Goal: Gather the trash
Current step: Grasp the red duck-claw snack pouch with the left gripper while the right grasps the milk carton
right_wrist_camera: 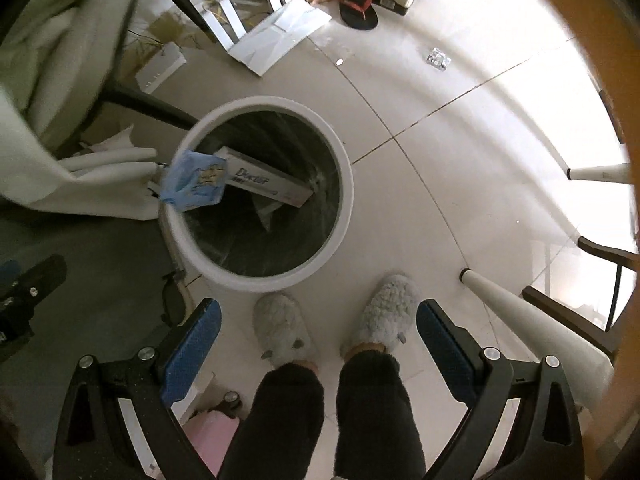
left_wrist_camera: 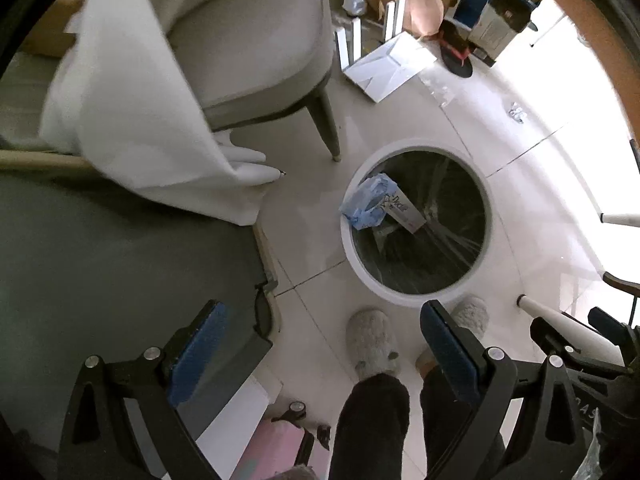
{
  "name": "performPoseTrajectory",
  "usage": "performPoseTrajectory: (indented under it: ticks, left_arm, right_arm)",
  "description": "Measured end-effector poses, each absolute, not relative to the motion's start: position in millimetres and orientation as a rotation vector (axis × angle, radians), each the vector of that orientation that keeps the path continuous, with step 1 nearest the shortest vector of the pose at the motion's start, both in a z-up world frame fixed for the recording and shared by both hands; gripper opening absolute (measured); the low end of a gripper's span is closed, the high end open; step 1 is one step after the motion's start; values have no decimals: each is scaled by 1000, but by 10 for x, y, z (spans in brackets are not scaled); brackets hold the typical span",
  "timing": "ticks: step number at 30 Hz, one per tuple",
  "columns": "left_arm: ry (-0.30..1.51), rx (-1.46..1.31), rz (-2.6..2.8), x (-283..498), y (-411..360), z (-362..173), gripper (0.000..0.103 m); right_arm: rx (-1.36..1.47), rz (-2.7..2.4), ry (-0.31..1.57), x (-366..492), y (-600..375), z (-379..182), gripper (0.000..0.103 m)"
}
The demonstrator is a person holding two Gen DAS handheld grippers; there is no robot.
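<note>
The blue plastic wrapper (right_wrist_camera: 196, 178) lies draped on the near-left rim of the round white waste bin (right_wrist_camera: 340, 152), partly over the opening and partly over the edge, beside a long white carton printed "Doctor" (right_wrist_camera: 266, 182) that leans inside against the clear liner. In the left wrist view the same wrapper (left_wrist_camera: 366, 200) and carton (left_wrist_camera: 402, 210) sit at the left rim of the bin (left_wrist_camera: 416, 292). Both tools are above the bin pointing nearly straight down: the left gripper (left_wrist_camera: 324, 342) and the right gripper (right_wrist_camera: 318, 340) each have their 2 blue-padded jaws spread wide, with nothing between them. Risk 1: the wrapper appears only half in; being light film, it could slide off the rim onto the tiled floor (right_wrist_camera: 460, 160), or be dragged out by a passing pad. Risk 2: the carton stands high, so further items may lodge on it rather than drop. Risk 3: more litter lies well apart on the floor, including a small crinkled clear packet (right_wrist_camera: 439, 58) and flattened white cardboard (right_wrist_camera: 276, 40); reaching it means stepping around the bin, and the person's 2 fleecy slippers (right_wrist_camera: 280, 332) stand just beside its base, so a nudge could shift it.
</note>
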State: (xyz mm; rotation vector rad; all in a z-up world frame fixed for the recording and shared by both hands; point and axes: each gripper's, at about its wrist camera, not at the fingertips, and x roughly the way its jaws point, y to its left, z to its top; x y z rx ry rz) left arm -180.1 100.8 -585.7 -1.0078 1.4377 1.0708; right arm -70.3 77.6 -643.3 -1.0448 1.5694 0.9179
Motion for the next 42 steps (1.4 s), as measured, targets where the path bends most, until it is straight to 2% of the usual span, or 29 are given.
performPoseTrajectory:
  ticks: [9,17,21,24,25,30,33,37,38,39,40,42]
  left_arm:
    - [1384,-988,1083,-1922,778,-4698,99]
    - [1316,-859,1083,-1795,622,-3492,99]
    - [1241,-809,1047,-1504,617,-2943,99]
    - [1217,-768,977,-1029,622,-2690,99]
    - [1212,-762,954,-897,622,-2637,103]
    - [1239,-744,832,119,668,-2603,103]
    - [1272,-767,795,675,673,-2670,103]
    - [1293,-945,705,1392,588,-2850,103]
    - [1301,-981,685,1543,551,-2898,103]
    - [1324,-1010,670,1698,527,-2999,102]
    - [1349,-1044,651,1865,485,-3115,102]
    - [1391,-1096,625,2113,426,-3340,102]
  right_arm:
    - [-961,959,1541,-653,711,-5248,99]
    - [-815,998,1524,-455,608,-3872,99]
    - [-696,957,1493,-43,464,-3141,99]
    - [-567,845,1484,594,224,-2664,99]
    - [-537,810,1477,785,139,-2567,99]
    - [-367,580,1448,2019,-481,-2297,99]
    - [-288,465,1443,2696,-799,-2312,99]
    - [-208,355,1455,3625,-1110,-2478,99]
    - [-191,346,1461,3802,-1138,-2520,95]
    - [-180,338,1465,3958,-1185,-2569,85]
    - [-177,333,1473,4099,-1216,-2629,81]
    - [-173,332,1491,4298,-1159,-2778,79]
